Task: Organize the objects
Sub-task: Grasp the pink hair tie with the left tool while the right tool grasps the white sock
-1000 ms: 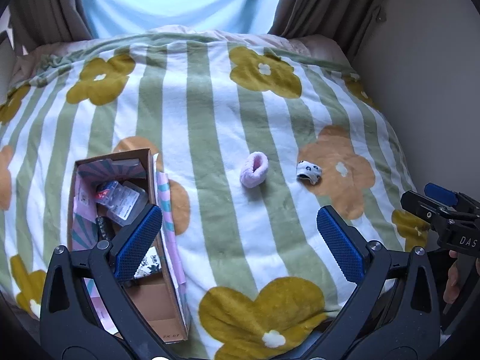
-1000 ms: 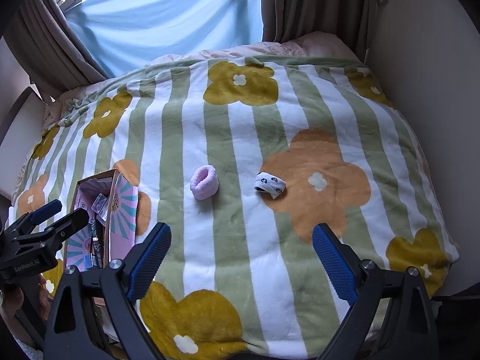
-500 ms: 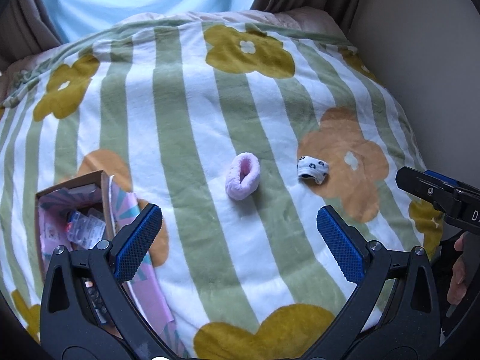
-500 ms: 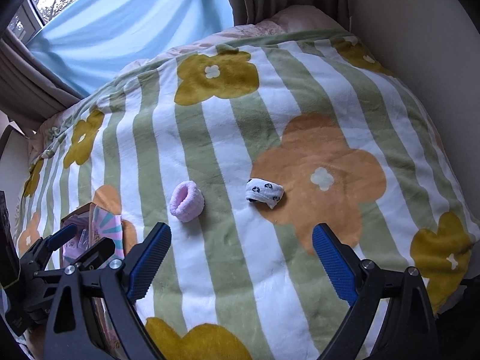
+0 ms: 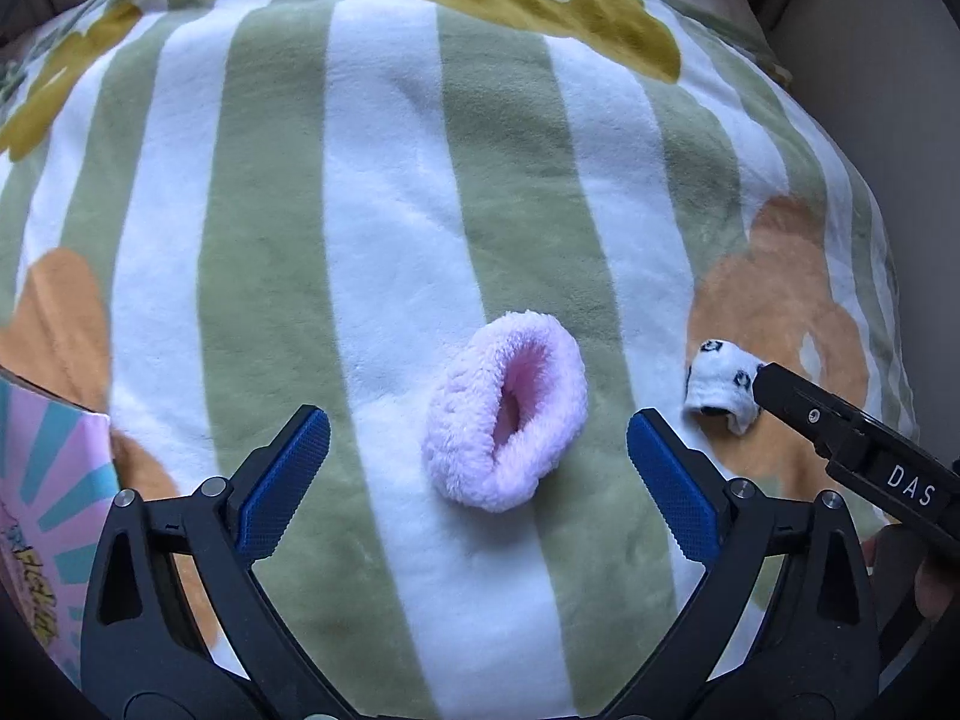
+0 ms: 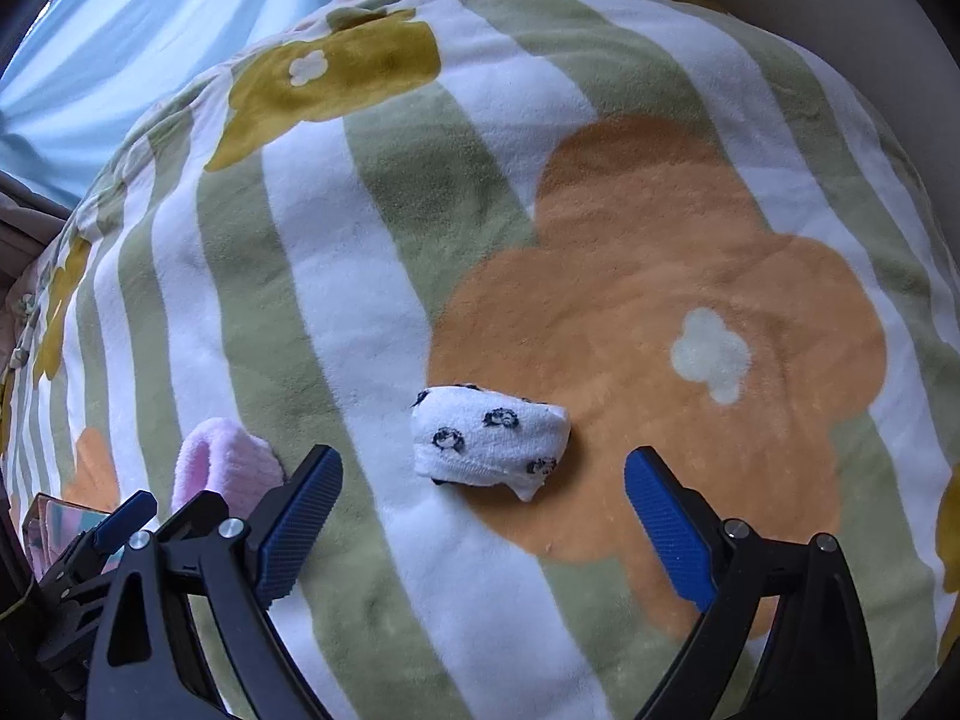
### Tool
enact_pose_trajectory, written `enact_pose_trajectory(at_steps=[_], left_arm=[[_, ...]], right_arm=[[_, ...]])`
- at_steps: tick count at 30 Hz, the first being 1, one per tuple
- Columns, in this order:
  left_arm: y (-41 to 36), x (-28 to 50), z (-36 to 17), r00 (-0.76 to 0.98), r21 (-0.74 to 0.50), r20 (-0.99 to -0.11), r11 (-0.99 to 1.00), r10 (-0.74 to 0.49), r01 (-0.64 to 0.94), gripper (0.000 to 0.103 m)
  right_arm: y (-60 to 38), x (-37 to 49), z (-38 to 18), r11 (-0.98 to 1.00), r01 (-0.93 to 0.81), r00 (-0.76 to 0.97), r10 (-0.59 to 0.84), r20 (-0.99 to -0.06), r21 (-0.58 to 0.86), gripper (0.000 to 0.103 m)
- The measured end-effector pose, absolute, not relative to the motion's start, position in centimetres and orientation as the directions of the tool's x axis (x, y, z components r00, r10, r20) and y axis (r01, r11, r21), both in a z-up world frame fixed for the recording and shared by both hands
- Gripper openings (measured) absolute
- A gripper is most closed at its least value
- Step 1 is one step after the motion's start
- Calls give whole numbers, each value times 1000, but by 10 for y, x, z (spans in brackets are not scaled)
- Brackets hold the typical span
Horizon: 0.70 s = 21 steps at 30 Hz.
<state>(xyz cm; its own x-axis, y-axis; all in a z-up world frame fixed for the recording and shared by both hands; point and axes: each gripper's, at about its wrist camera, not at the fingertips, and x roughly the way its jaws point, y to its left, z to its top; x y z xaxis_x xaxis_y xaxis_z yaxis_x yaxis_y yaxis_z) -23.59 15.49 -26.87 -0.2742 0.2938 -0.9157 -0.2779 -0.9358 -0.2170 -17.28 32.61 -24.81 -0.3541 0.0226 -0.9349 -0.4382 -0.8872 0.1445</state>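
A fluffy pink rolled sock (image 5: 504, 414) lies on the striped flower blanket (image 5: 384, 180). My left gripper (image 5: 480, 480) is open and empty, its blue pads on either side of the sock's near end, just short of it. A white rolled sock with black prints (image 6: 489, 441) lies on an orange flower of the blanket (image 6: 600, 210). My right gripper (image 6: 483, 534) is open and empty, just short of the white sock. The pink sock (image 6: 225, 468) shows at the left in the right wrist view; the white sock (image 5: 723, 396) shows at the right in the left wrist view.
A cardboard box with a pink and blue patterned flap (image 5: 48, 498) sits at the lower left on the blanket. A pale wall (image 6: 870, 12) borders the bed on the right. A blue curtain (image 6: 150, 18) hangs at the far end.
Both grippers have moved forward and down toward the socks, which now look much larger. The box has slid mostly out of the left view. Both stay open.
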Motion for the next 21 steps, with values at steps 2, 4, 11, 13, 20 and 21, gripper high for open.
enact_pose_trajectory(at_steps=[2,4,11,13,20,21], left_arm=[[160,-239,-279,-268,-195,-923,-937,275,-291,98],[165,-241,-288,-264,-167,-931,-935,254,-312,93],[176,-246,-302,-215,-178,-939,-914,269,-365,59],[178,-246,-302,-211,-191,-935,-904,287,-382,49],[181,-244,-300,-211,-192,-931,-891,298,-411,37],[181,-244,-298,-212,-192,-930,-891,299,-411,36]], right_arm=[[330,-177,-255,-881,-449,-337,16,-942,146,94],[331,-181,-261,-878,-454,-327,7,-945,150,94],[327,-186,-279,-876,-466,-274,9,-962,124,80],[327,-187,-282,-876,-467,-258,4,-966,121,69],[334,-180,-276,-869,-483,-247,20,-969,106,61],[335,-179,-273,-870,-482,-251,19,-968,108,61]])
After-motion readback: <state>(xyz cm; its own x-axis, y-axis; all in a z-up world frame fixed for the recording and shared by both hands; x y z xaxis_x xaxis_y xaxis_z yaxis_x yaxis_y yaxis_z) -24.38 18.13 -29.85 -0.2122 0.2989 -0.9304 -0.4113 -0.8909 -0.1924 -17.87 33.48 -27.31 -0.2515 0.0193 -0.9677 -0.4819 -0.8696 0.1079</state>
